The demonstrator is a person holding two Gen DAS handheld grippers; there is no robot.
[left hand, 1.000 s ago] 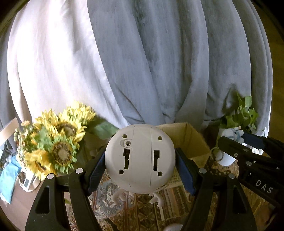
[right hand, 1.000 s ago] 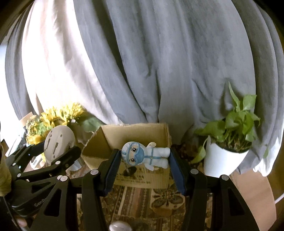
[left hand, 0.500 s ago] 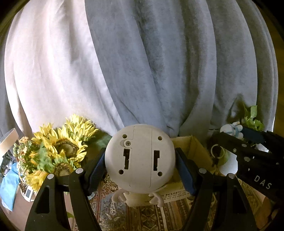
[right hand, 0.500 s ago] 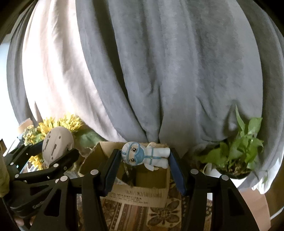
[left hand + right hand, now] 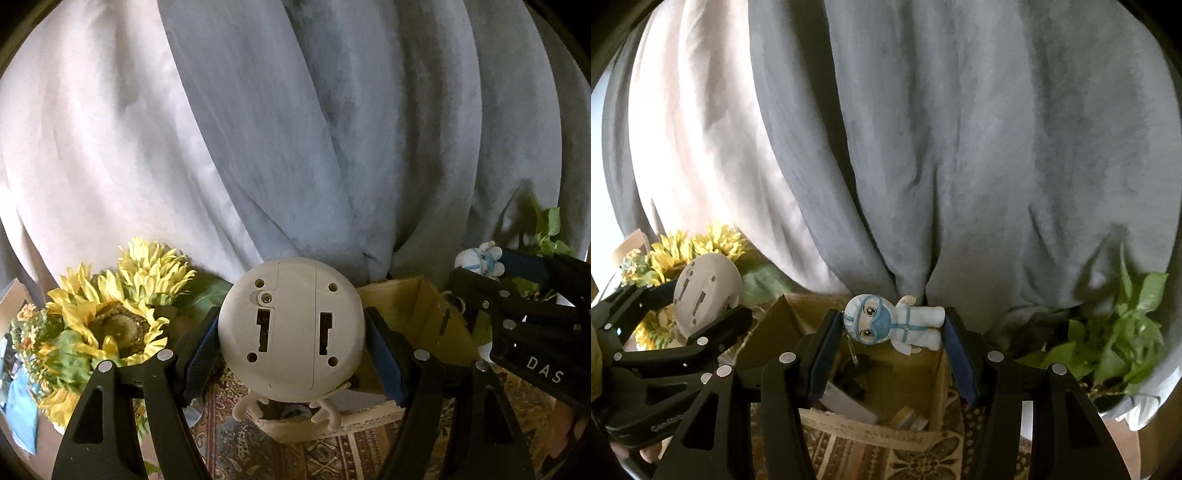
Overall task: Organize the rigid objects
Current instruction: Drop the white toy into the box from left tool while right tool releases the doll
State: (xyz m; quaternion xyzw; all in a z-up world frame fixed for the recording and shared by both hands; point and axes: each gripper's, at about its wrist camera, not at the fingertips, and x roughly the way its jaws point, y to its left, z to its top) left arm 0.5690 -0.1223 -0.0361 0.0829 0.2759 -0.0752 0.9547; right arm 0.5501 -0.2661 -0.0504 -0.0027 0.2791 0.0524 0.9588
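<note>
Cardboard box (image 5: 849,373) nearer now, sunflowers (image 5: 110,325) left, potted plant (image 5: 1115,343) right.

Grey curtain (image 5: 369,147), sunflowers (image 5: 110,321), leafy potted plant (image 5: 1115,343), patterned rug (image 5: 332,454).

text: "DAS" | on: right gripper (image 5: 480,275) body, white letters, left wrist view || text: "Gen Rob…" partly readable, cut off | on: left gripper (image 5: 713,314) body, right wrist view || cardboard box (image 5: 871,430) print: illegible

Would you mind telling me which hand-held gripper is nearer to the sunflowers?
Left. The left hand-held gripper is right beside the sunflowers; the right hand-held gripper is farther off, over the cardboard box.
</note>
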